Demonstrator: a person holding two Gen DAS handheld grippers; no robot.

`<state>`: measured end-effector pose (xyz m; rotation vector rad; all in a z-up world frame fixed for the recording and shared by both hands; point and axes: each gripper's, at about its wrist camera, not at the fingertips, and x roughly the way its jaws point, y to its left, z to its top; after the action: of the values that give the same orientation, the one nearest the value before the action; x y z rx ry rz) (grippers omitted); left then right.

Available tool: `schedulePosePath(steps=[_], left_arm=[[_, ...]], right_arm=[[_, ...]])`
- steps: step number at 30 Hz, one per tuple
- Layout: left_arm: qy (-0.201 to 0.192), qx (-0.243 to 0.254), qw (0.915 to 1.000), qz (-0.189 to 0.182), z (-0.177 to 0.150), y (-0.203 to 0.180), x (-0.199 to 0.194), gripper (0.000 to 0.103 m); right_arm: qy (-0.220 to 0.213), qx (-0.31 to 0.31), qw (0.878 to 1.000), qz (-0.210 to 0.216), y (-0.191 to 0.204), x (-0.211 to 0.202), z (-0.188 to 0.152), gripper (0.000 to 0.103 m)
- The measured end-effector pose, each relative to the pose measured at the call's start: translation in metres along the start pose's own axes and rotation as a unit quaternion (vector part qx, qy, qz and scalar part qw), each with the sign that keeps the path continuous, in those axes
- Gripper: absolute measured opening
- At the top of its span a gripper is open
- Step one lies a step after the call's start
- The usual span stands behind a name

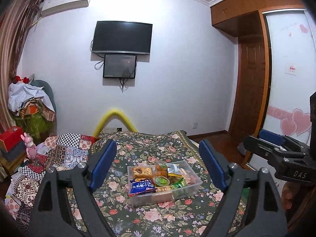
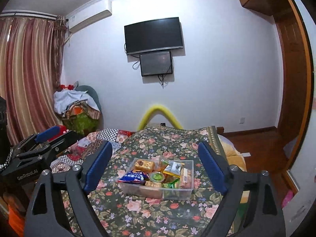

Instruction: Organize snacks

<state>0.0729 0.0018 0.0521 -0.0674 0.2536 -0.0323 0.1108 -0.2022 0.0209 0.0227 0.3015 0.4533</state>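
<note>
A clear plastic box (image 1: 194,185) stands on the floral cloth (image 1: 158,213) and holds several snack packs: a blue bag (image 1: 141,187), a biscuit pack (image 1: 142,172) and a green jelly cup (image 1: 162,180). It also shows in the right wrist view (image 2: 188,190). My left gripper (image 1: 160,165) is open and empty, held above and short of the box. My right gripper (image 2: 156,164) is open and empty, also short of the box. Each gripper shows at the edge of the other's view, the right one (image 1: 276,148) and the left one (image 2: 35,146).
The floral cloth covers a raised surface that ends at the far edge (image 1: 177,133). A patchwork quilt (image 1: 59,154) lies to the left. A pile of bags (image 1: 29,106) stands by the curtain. A wardrobe (image 1: 252,79) and wooden floor (image 1: 217,138) are on the right.
</note>
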Motion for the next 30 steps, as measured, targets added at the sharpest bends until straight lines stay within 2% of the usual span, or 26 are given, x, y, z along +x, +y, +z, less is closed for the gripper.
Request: schedulePosePath(steps=[10, 15, 30], left_arm=[[-0.006, 0.007, 0.9999, 0.004, -0.010, -0.002, -0.012, 0.097], [-0.003, 0.010, 0.9999, 0.007, -0.012, -0.004, -0.011, 0.103], [0.005, 0.015, 0.9998, 0.012, -0.018, -0.007, -0.009, 0.103]], right_arm=[[-0.013, 0.001, 1.000, -0.020, 0.004, -0.010, -0.007, 0.103], [-0.016, -0.004, 1.000, -0.024, 0.005, -0.018, -0.012, 0.103], [-0.014, -0.006, 1.000, -0.022, 0.006, -0.021, -0.016, 0.103]])
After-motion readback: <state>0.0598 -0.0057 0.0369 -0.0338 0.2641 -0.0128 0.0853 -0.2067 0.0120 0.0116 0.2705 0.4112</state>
